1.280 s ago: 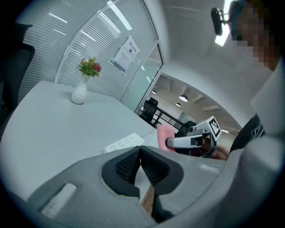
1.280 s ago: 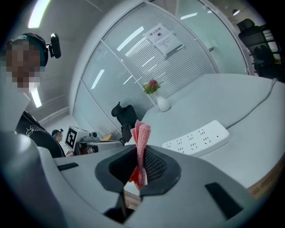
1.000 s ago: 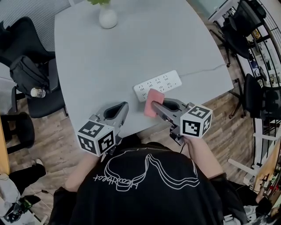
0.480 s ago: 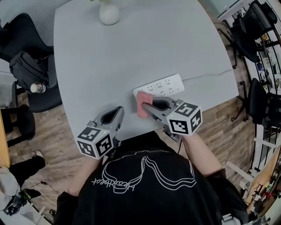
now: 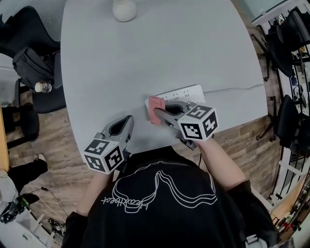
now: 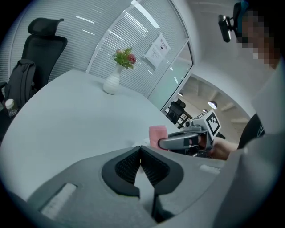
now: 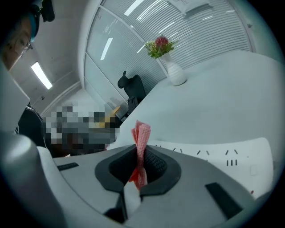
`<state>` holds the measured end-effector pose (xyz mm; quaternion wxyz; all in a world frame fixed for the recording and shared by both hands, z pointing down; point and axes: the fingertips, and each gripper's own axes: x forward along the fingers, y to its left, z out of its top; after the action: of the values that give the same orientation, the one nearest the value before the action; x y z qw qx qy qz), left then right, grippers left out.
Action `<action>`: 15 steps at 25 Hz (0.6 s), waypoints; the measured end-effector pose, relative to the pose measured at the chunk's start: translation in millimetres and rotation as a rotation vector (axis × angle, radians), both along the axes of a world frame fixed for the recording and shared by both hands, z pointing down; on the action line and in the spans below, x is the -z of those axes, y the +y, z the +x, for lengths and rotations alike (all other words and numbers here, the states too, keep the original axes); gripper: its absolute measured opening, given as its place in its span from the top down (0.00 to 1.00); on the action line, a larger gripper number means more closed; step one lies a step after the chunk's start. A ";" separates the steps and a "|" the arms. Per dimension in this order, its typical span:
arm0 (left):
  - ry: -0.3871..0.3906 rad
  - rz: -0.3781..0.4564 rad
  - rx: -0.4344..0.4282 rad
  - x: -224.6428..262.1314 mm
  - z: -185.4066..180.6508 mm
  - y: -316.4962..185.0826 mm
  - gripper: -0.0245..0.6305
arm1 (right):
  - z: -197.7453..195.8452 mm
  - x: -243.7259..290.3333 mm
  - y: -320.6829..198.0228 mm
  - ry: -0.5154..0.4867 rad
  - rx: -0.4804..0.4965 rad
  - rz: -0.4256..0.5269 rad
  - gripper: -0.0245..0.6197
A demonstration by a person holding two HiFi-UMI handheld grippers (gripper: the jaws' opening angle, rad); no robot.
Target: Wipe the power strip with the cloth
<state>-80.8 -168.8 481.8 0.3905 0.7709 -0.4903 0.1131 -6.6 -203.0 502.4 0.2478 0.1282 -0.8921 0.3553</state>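
A white power strip [image 5: 181, 93] lies near the front edge of the grey table [image 5: 160, 53], its cord running right. My right gripper [image 5: 158, 113] is shut on a folded pink cloth [image 5: 156, 108], which hangs over the strip's left end. In the right gripper view the cloth [image 7: 140, 142] stands up between the jaws, with the power strip [image 7: 222, 158] just beyond. My left gripper [image 5: 127, 121] rests at the table's front edge to the left, shut with nothing in it. From the left gripper view I see the pink cloth [image 6: 157, 136] and the right gripper [image 6: 189, 140].
A white vase [image 5: 124, 9] with flowers stands at the table's far side. Black office chairs [image 5: 29, 72] with a bag and a bottle stand to the left, and more chairs [image 5: 290, 121] and shelving to the right. The floor is wooden.
My right gripper has carried the pink cloth leftward along the power strip to its left end. The left gripper stays near the table edge.
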 end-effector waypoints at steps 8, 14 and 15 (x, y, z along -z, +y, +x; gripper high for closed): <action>-0.025 0.019 0.068 -4.6 -14.3 0.8 0.94 | -21.4 -12.7 4.5 0.049 0.114 0.029 0.90; -0.091 0.051 0.057 -7.7 -17.2 5.3 0.94 | -22.4 -26.7 3.4 0.186 0.129 0.066 0.90; -0.087 0.052 0.058 -7.7 -16.2 5.5 0.94 | -20.9 -29.6 3.6 0.212 0.128 0.073 0.90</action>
<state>-96.9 -163.2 489.5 0.3517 0.7605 -0.5319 0.1224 -27.4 -199.4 532.0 0.3583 0.1168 -0.8796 0.2904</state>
